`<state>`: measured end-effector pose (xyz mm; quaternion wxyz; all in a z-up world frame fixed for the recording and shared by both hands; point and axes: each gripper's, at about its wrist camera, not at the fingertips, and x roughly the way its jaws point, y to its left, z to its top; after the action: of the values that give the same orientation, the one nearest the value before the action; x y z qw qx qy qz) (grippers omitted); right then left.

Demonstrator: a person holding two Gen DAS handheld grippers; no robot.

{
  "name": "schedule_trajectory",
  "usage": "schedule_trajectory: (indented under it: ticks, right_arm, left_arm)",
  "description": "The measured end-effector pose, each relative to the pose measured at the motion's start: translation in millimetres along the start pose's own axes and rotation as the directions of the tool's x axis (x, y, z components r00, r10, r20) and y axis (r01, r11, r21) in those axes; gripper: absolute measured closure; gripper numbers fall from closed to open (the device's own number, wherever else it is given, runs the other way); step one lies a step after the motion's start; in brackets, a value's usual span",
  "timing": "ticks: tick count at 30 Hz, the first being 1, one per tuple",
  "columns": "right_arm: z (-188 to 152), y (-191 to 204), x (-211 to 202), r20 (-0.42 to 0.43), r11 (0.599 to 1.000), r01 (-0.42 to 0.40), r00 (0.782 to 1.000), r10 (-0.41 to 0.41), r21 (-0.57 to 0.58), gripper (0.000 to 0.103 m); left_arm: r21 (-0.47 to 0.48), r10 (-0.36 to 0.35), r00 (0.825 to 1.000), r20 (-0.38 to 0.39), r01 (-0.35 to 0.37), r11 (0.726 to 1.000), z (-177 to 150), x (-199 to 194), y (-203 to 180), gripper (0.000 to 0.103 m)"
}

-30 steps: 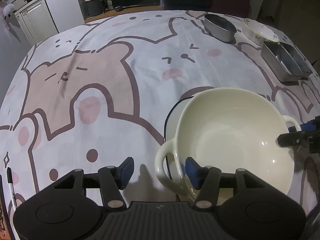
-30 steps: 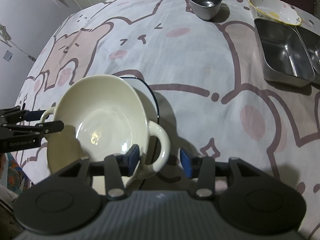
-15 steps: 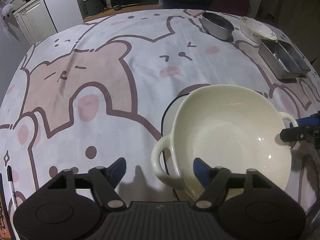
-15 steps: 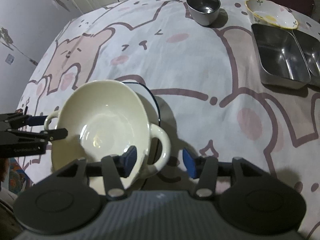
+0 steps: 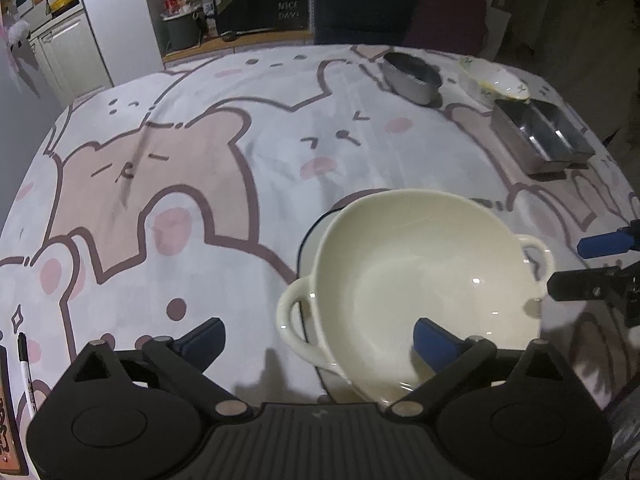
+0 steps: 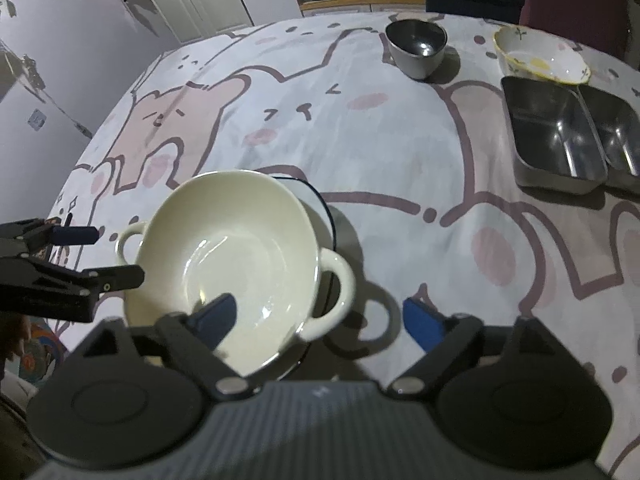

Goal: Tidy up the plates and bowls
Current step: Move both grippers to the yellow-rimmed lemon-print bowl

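Both grippers, left [image 5: 318, 338] and right [image 6: 320, 318], have just opened wide, releasing the cream two-handled ceramic bowl [image 5: 416, 276]; a withdrawing finger could snag a handle.

Cartoon-bear tablecloth [image 5: 160, 184], black marker [image 5: 25, 368] at its edge

Cream two-handled bowl [image 5: 424, 276] just ahead of the left gripper [image 5: 320, 340]: glazed ceramic, smooth, glossy, catching small highlights; the white plate [image 6: 320, 208] under it has a thin dark rim and looks equally slick. Tablecloth [image 5: 180, 168] all round: soft matt fabric printed with bears, slightly creased. Far ahead and to the right of the right gripper [image 6: 320, 316], steel bowl [image 6: 418, 46] and two steel trays [image 6: 556, 140] are brushed metal with dull reflections, the flowered dish [image 6: 540, 60] glossy ceramic; gripper bodies matt black plastic, pads [image 6: 424, 322] blue and rubbery-looking.
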<state>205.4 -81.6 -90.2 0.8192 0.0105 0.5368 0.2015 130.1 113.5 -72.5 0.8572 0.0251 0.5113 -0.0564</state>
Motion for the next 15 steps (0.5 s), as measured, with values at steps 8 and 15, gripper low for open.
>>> schedule_trajectory:
  ticks: [8,15]
  right_arm:
    - [-16.4,4.3,-41.1,0.116,0.999,0.004,0.993,0.002,-0.046,0.0]
    - [-15.5,-18.6,-84.1,0.268,0.999,0.036,0.963,-0.03,-0.017,0.0]
  left_arm:
    - [0.012,-0.02,0.994,0.112,0.018,1.0,6.6,-30.0,-25.1,0.0]
    - [-0.027,-0.034,0.966,0.255,0.042,0.999,39.8,-40.6,-54.8,0.0]
